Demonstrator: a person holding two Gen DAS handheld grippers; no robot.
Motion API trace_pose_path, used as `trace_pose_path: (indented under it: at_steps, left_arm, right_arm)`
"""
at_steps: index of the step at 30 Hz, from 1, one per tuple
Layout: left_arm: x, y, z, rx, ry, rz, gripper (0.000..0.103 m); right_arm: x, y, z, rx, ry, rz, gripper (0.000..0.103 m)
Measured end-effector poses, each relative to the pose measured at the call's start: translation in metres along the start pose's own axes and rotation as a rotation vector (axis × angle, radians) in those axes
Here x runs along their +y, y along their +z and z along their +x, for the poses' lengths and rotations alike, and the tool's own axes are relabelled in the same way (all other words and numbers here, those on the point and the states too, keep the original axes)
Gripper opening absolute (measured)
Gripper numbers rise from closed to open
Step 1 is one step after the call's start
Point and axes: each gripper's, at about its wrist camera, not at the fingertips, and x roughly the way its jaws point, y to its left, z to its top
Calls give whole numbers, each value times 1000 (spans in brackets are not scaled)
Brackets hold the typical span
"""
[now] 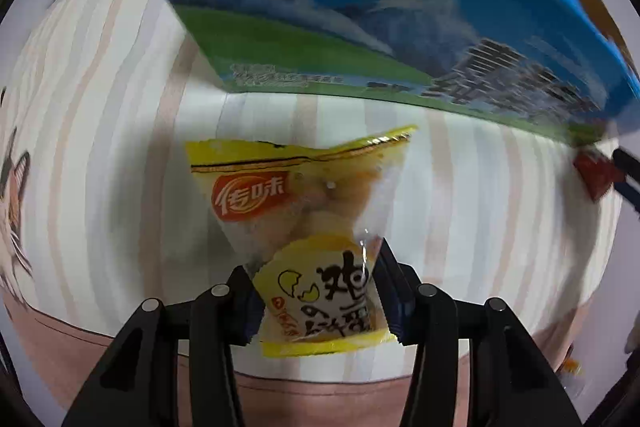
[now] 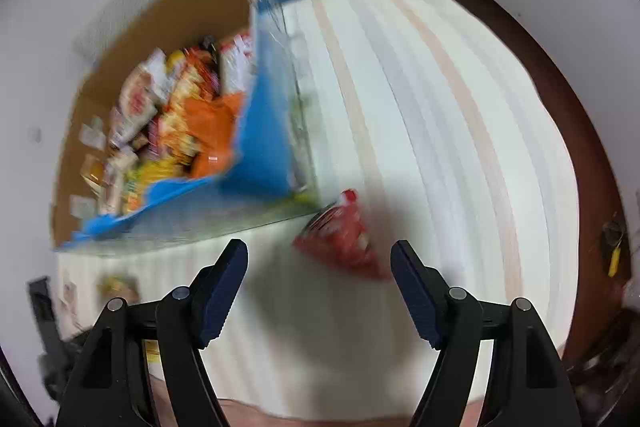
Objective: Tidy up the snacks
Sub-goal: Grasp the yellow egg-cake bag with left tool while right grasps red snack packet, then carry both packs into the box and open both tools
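Note:
My left gripper [image 1: 316,291] is shut on a yellow snack packet [image 1: 304,219] and holds it above the striped tablecloth, just in front of the blue and green cardboard box [image 1: 360,19]. In the right wrist view the same box [image 2: 256,147] stands open with several snack packets [image 2: 172,107] inside. A red snack packet [image 2: 344,235] lies on the cloth beside the box's near corner; it also shows in the left wrist view [image 1: 596,173]. My right gripper [image 2: 320,263] is open and empty, just short of the red packet.
The striped tablecloth [image 2: 420,107] covers the table. A dark wooden edge [image 2: 568,99] runs along the right side. A small packet [image 2: 120,287] lies on the cloth at the lower left. A cat print [image 1: 16,187] is on the cloth's left.

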Motion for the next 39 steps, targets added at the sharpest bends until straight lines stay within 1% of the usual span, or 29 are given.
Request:
trace_pose_path:
  at_steps: [1,2,3,4,5,7,9,12,15,18,20,22,25,27,29,30,32,34,35,36,39]
  left_arm:
    - [2,1,2,4,-2,-12,46]
    - [5,1,5,6,-5,-19,46]
    - [6,4,7,6,-8,-26,46]
    - [8,3,7,3,-12,-36,46]
    - [12,4,7,0,-14,-42,45]
    - [11,1,1,-17,-5,-32,39]
    - [6,-6,-6,-25,-1,-11,37]
    - [-7,-32,-4,12,-5,59,37]
    - [-18,-68,-2,62,-9,125,37]
    - [-20,-98,3,110,-6,172,37]
    - [-17,-108,13,151,-17,186,38]
    - [-15,-112,21,176,-26,190,39]
    - [-10,-110,25,179,-29,161,39]
    - [-4,-105,28,177,-27,147,39]
    - [13,-107,26,166,-22,140,39]
    - [-3,-106,34,162,-17,145,39]
    - [-4,-108,33,154,-5,150,39]
    - [-8,-109,28,149,7,151,38]
    - [-12,-109,24,145,14,150,37]
    - [-15,-110,23,140,18,147,37]
    - [-18,-115,16,126,19,141,36]
  right_arm:
    - [-4,3,7,15,8,2,76]
    - [-8,3,15,23,13,10,66]
    - [-10,3,24,34,7,5,49]
    - [-12,1,26,23,3,17,48]
    - [-13,-1,25,6,9,26,48]
    - [-10,-7,21,-5,25,20,48]
    - [-7,-19,13,-8,65,22,47]
    - [4,-43,0,5,123,0,47]
    - [21,-83,-6,41,168,-34,47]
    - [34,-129,0,104,207,-48,47]
    - [37,-159,7,140,207,-58,47]
    - [36,-180,17,166,208,-51,47]
    - [33,-191,29,191,233,-1,48]
    - [31,-196,32,191,237,17,54]
    - [33,-196,33,197,235,12,60]
    - [31,-197,32,197,228,7,60]
    - [37,-198,34,196,199,-26,60]
    - [53,-199,39,191,151,-78,57]
    - [57,-201,38,182,111,-107,49]
    - [60,-203,37,175,95,-130,47]
    - [66,-207,32,159,100,-140,44]
